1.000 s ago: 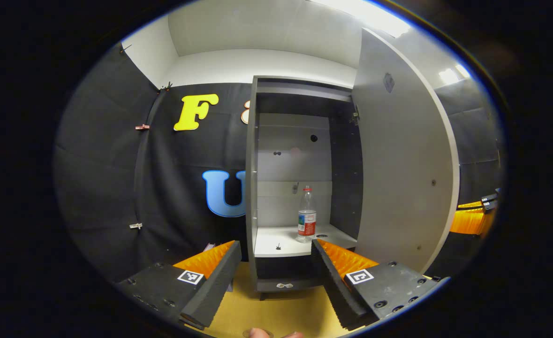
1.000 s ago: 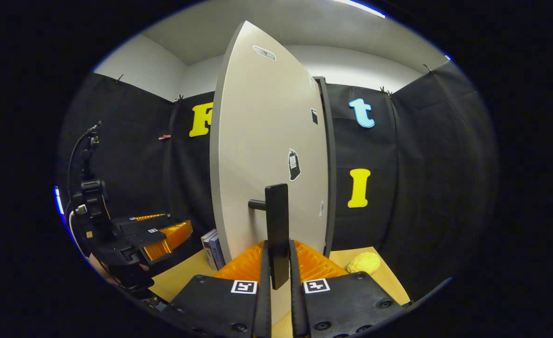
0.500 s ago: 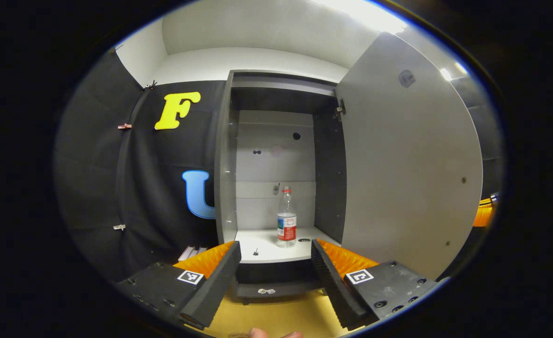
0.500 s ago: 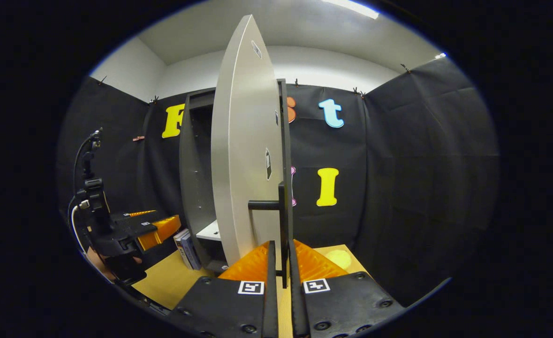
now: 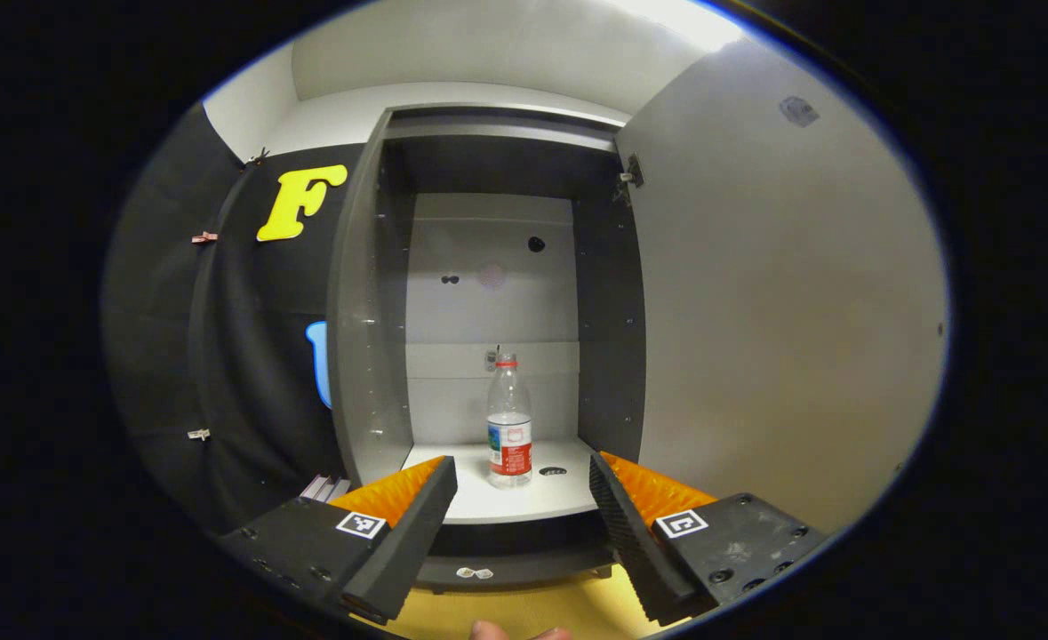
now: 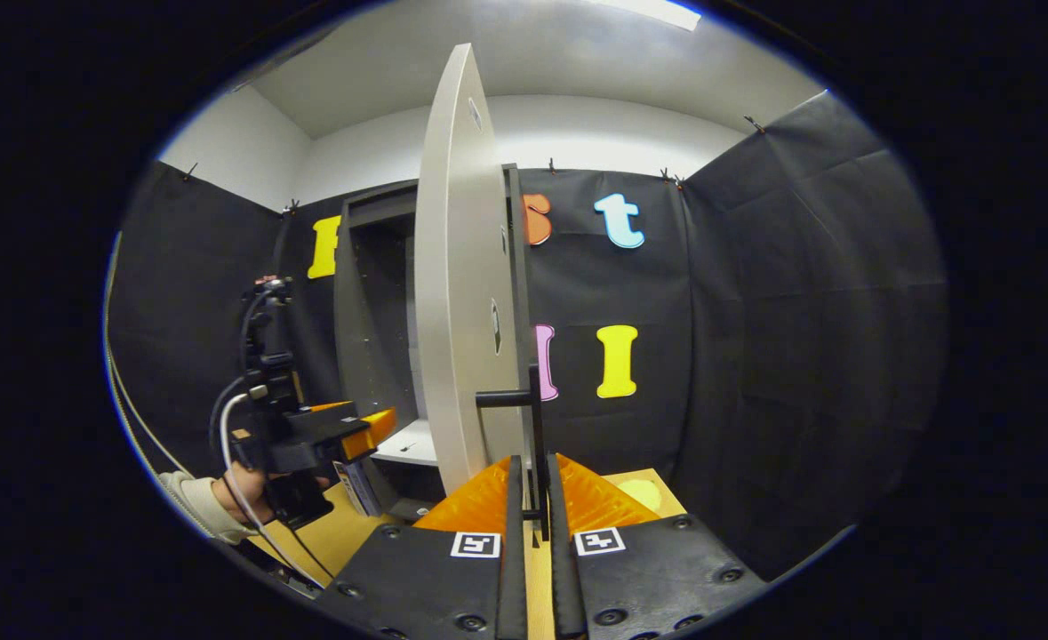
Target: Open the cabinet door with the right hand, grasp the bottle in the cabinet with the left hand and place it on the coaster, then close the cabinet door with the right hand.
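A clear plastic bottle (image 5: 509, 425) with a red cap and red label stands upright on the white shelf (image 5: 497, 503) inside the open grey cabinet (image 5: 368, 293). My left gripper (image 5: 522, 484) is open in front of the shelf, short of the bottle. The cabinet door (image 6: 457, 284) stands wide open, seen nearly edge-on in the right gripper view. My right gripper (image 6: 532, 511) is shut on the door's black handle (image 6: 534, 427). The left gripper (image 6: 346, 436) and the hand holding it appear at the left, in front of the cabinet opening.
The open door (image 5: 781, 293) forms a wall on the right of the left gripper. Books (image 5: 326, 487) stand beside the cabinet's left side. A yellow object (image 6: 641, 491) lies on the wooden table (image 6: 337, 533) behind the door. A small dark fitting (image 5: 554, 471) sits on the shelf by the bottle.
The door swung further open under my right gripper. The left gripper moved forward toward the cabinet, so the bottle and shelf appear closer and more centred.
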{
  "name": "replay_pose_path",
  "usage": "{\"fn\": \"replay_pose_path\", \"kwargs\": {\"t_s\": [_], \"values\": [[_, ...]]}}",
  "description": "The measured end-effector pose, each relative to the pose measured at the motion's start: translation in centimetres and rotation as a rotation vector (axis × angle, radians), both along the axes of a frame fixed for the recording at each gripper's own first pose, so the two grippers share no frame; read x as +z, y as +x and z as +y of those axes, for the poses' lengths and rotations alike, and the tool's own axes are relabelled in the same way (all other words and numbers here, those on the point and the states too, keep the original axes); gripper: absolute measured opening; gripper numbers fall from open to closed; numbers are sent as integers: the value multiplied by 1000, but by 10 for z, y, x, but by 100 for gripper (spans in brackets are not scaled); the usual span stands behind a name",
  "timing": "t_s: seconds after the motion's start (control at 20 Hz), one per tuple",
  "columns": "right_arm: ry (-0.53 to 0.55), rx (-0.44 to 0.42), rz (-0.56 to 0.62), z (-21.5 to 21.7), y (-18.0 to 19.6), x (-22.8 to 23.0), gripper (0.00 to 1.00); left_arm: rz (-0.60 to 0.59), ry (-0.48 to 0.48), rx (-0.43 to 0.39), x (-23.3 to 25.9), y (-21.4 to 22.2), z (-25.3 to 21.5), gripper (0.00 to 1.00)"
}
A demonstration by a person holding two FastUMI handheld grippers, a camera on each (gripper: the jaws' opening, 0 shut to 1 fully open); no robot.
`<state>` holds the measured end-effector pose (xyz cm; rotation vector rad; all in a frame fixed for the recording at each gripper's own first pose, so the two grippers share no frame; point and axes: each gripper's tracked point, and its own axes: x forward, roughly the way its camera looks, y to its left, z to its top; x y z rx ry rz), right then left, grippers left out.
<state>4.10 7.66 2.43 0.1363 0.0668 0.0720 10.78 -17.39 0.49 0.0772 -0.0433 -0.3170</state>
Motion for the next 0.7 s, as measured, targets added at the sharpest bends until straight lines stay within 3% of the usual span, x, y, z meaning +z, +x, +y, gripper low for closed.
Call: {"fn": "replay_pose_path", "kwargs": {"t_s": [0.05,0.1,0.15,0.3,0.4,0.45,0.5,0.6,0.7], "values": [[-23,9,-1,-6,-1,-1,5,0,5,-3,-2,11,-7,94],[-30,14,2,-10,-2,-2,5,-2,8,4,-3,22,-11,95],[-16,24,9,-9,-4,-3,17,-2,9,11,-6,33,-14,95],[60,0,37,-8,-10,-3,20,6,15,34,-15,69,-21,92],[100,-64,34,-17,-9,-2,30,5,22,44,-22,93,-25,92],[106,-121,35,-26,-1,-5,39,4,28,45,-25,104,-27,92],[106,-157,40,-32,1,-6,54,6,40,51,-28,116,-30,92],[75,-222,41,-48,2,-7,100,11,59,61,-34,135,-32,92],[29,-250,11,-59,2,-4,97,19,59,65,-45,154,-36,95]]}}
